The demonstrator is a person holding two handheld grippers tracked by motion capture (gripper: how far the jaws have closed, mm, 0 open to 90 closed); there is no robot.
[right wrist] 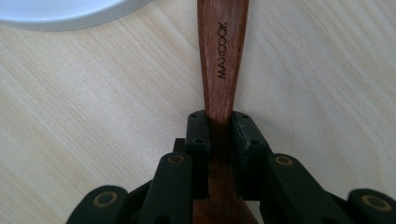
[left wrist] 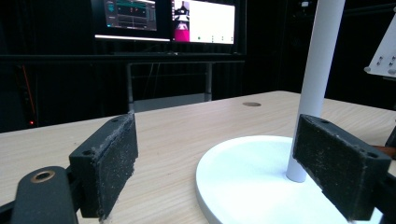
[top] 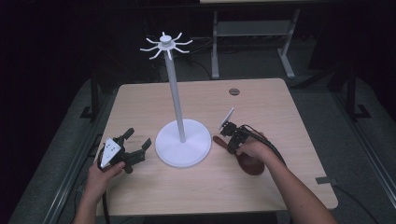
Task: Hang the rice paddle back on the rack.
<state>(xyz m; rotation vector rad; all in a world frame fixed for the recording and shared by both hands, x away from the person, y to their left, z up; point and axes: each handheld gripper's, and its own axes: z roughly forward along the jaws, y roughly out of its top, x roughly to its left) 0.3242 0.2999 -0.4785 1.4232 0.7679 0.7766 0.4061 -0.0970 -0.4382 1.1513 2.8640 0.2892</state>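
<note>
One light wooden tabletop (top: 280,186) is seen from above, with one small round grommet (top: 234,91) set near its far edge

One tall white stand (top: 175,93) is placed upright at the middle of the tabletop: a round flat base (top: 196,154), a single straight pole, and a crown of curved hooks (top: 166,45) at the top. Nothing is hung on the hooks; eight or so can be counted, the exact number not being clear

One dark wooden spoon (top: 250,163) is laid flat on the tabletop just right of the stand's base. Its long axis runs from the bowl, near the person's side, up and left to the handle tip close beside the base rim. In the right gripper view the handle (right wrist: 223,56) is seen pointing straight away from the camera, the lettering MAXCOOK running along it. Nothing is held in the spoon's bowl

Two tools are counted, one in each hand. The right tool (right wrist: 219,135) is seen clamped on the spoon handle, both pads pressed against its sides, the spoon lying on the wood. The left tool (top: 135,149) is rested left of the base; in the left gripper view its jaws are spread wide, nothing between the pads (left wrist: 116,163), base and pole seen beyond

Two lit monitors (left wrist: 163,18) are noted in the dark background
</note>
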